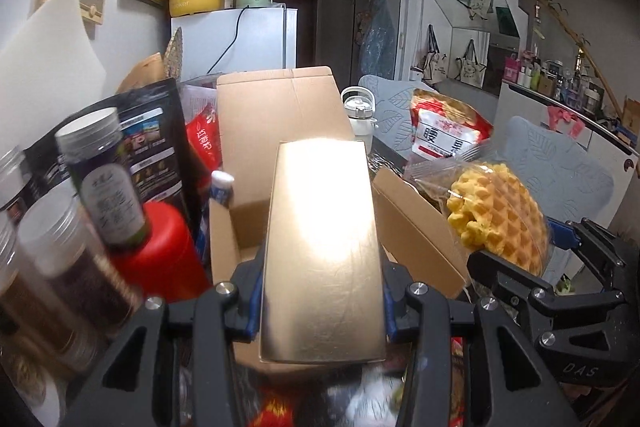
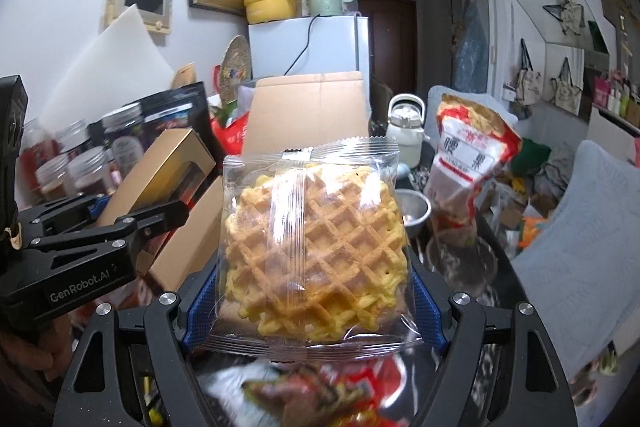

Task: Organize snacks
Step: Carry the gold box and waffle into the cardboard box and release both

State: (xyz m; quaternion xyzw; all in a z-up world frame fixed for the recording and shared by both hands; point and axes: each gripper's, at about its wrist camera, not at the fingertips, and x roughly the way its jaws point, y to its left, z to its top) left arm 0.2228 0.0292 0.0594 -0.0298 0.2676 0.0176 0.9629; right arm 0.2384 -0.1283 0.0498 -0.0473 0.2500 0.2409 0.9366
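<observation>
Right now my left gripper (image 1: 320, 307) is clamped on the gold box (image 1: 322, 251), long axis pointing straight ahead over the open cardboard carton (image 1: 276, 115); my right gripper (image 2: 316, 307) grips the bagged waffle (image 2: 316, 247), just beside the carton's right flap

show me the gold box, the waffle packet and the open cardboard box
gold box (image 1: 320, 247), left wrist view, middle of its shiny top face
waffle packet (image 2: 316, 251), right wrist view, centre of the waffle under the wrapper
cardboard box (image 1: 276, 107), left wrist view, raised back flap
</observation>
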